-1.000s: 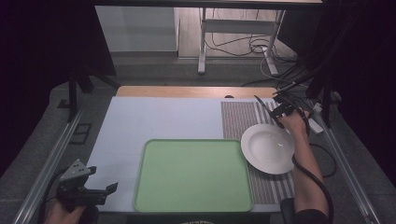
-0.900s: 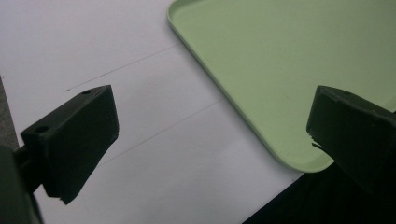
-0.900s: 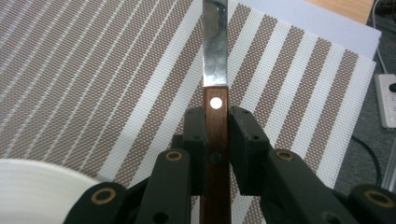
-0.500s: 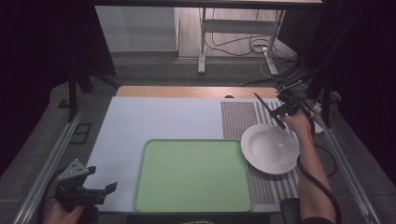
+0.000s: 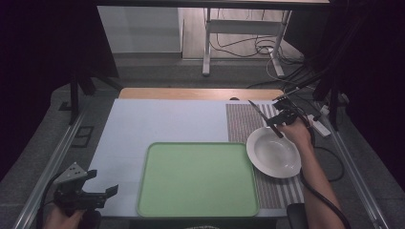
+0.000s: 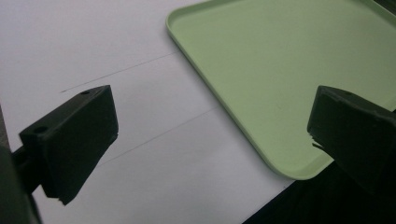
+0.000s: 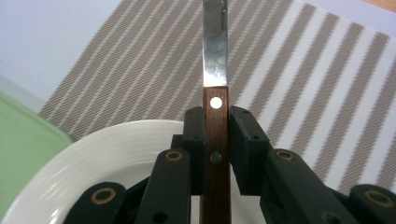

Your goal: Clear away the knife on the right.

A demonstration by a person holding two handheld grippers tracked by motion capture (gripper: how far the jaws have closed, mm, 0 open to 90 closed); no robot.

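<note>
Right tool [image 7: 217, 135] clamps knife [image 7: 215, 56]; blade points away over striped placemat [image 7: 322, 93].

No legible text or labels, seemingly.

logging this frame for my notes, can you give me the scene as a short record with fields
held item: knife with a wooden handle, blade pointing away from the right gripper
right gripper: shut on the knife handle, above the far rim of the white plate
left gripper: open, nothing between the jaws, over the near left of the table
plate: empty, on the striped placemat, right of the tray
green tray: empty, front centre of the table
</note>
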